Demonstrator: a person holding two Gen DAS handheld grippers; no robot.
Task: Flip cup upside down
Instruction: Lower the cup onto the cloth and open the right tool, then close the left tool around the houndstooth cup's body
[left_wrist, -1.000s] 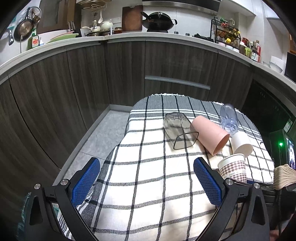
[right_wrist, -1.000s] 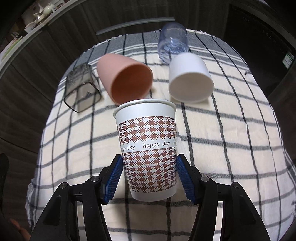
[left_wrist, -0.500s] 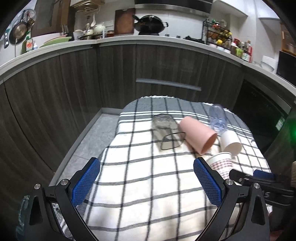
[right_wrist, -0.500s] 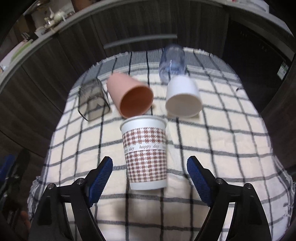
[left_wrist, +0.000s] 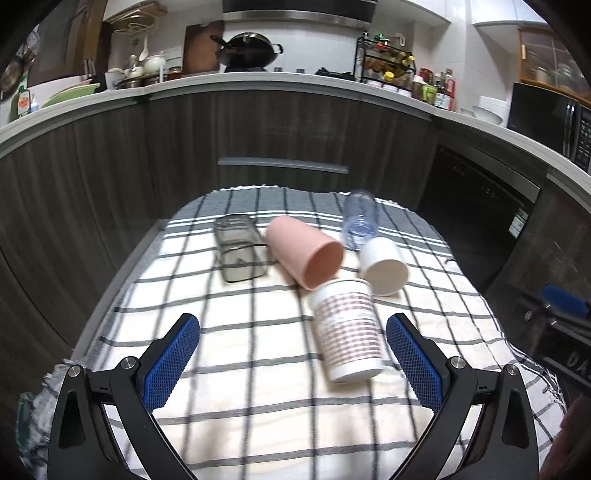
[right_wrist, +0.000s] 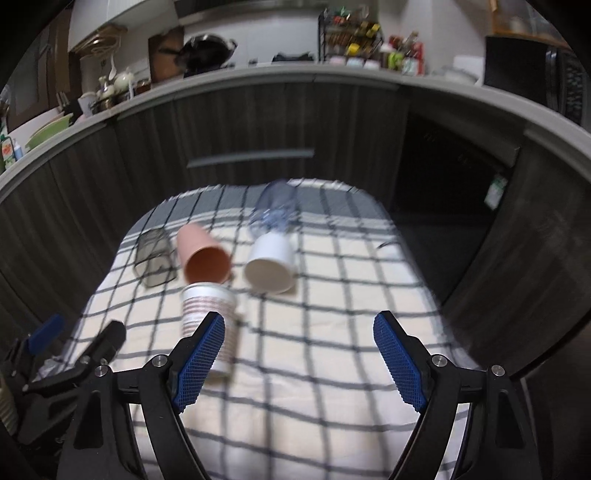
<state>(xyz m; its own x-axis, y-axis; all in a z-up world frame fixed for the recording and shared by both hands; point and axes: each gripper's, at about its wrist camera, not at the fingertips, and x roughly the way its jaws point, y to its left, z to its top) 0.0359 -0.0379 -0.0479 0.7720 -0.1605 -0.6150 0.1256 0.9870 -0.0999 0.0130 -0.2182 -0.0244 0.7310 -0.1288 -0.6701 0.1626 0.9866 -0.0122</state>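
Kitchen cabinets stand behind a surface (left_wrist: 258, 369) covered with a checked cloth. Paper cup (left_wrist: 347, 328) stands upright on the cloth, rim up, near the middle. Left claw (left_wrist: 293, 360) is spread wide, empty; the cup sits between its pads, closer to the right pad (left_wrist: 413, 358), touching neither. Right claw (right_wrist: 299, 363) is also spread wide and empty, with the cup just beyond its left pad (right_wrist: 201, 363). Pink cup (left_wrist: 304, 254), white cup (left_wrist: 384, 266), clear cup (left_wrist: 240, 254) and bottle (left_wrist: 360, 219) lie on their sides behind the paper cup.
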